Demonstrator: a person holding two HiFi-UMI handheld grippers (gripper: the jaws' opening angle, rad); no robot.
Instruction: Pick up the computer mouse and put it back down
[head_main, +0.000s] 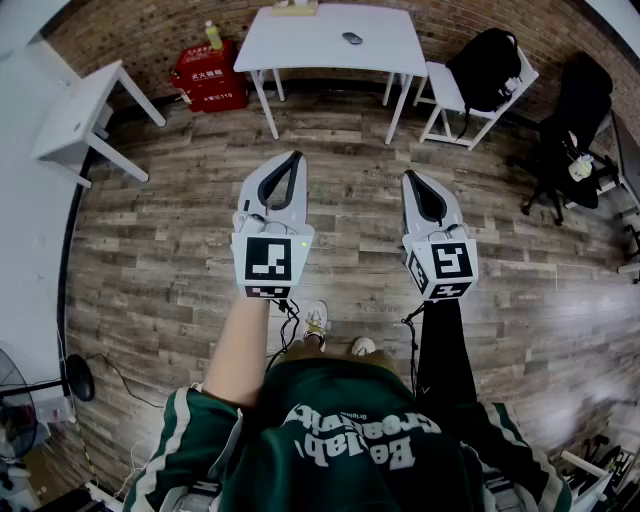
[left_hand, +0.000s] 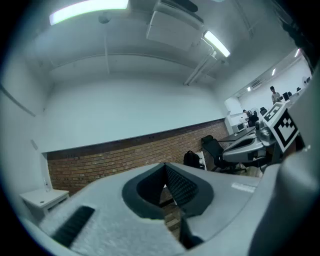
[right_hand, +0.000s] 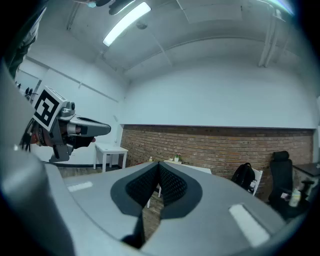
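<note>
A dark computer mouse (head_main: 352, 38) lies on the white table (head_main: 300, 45) by the brick wall, far ahead of both grippers. My left gripper (head_main: 296, 156) and right gripper (head_main: 408, 176) are held level side by side over the wooden floor, well short of the table. Each one's jaws are shut with nothing between them. In the left gripper view the closed tips (left_hand: 165, 165) point at the brick wall. The right gripper view shows its closed tips (right_hand: 159, 164) facing the same wall. The mouse cannot be made out in either gripper view.
A red box (head_main: 208, 72) and a bottle (head_main: 212, 35) stand left of the table. A white chair bears a black backpack (head_main: 485, 65) on the right, with a black office chair (head_main: 570, 120) beyond. A small white side table (head_main: 80, 110) is at the left.
</note>
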